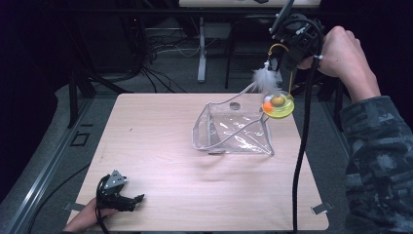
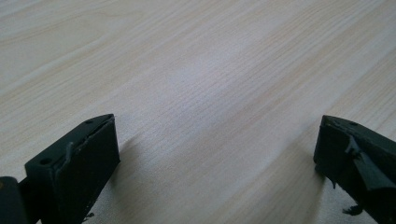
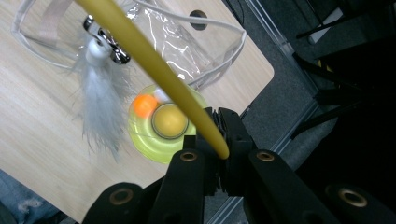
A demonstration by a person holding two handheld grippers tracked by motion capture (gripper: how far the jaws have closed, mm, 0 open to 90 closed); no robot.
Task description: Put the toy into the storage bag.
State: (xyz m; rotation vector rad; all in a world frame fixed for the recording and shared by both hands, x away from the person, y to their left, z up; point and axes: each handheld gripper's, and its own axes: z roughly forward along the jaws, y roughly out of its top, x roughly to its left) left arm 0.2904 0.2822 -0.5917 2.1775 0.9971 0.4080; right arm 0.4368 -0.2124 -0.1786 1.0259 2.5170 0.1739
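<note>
1. The right tongs (image 3: 215, 135) were clamped on the yellow wand (image 3: 154, 70) of a cat toy, gripping it near its end, and were held up in the air beyond the desk's far right corner.
2. The toy's yellow-green base (image 1: 281, 108), with an orange ball (image 3: 144, 105) in its track, hung just above the desk (image 1: 195, 195) at the far right corner, seemingly lifted clear of the surface, though contact could not be ruled out.
3. A white feather (image 1: 265, 80) dangled from the wand's clip, beside the base.
4. The clear plastic bag (image 1: 234, 131) lay slumped on the desk near the far right corner, its mouth toward the toy; nothing could be seen inside it.
5. The left tongs (image 1: 127, 201) rested at the near left corner, jaws spread wide over bare wood, holding nothing.
6. By the look of things, the pick-up was done; carrying the toy to the bag and getting it in was still left.
</note>
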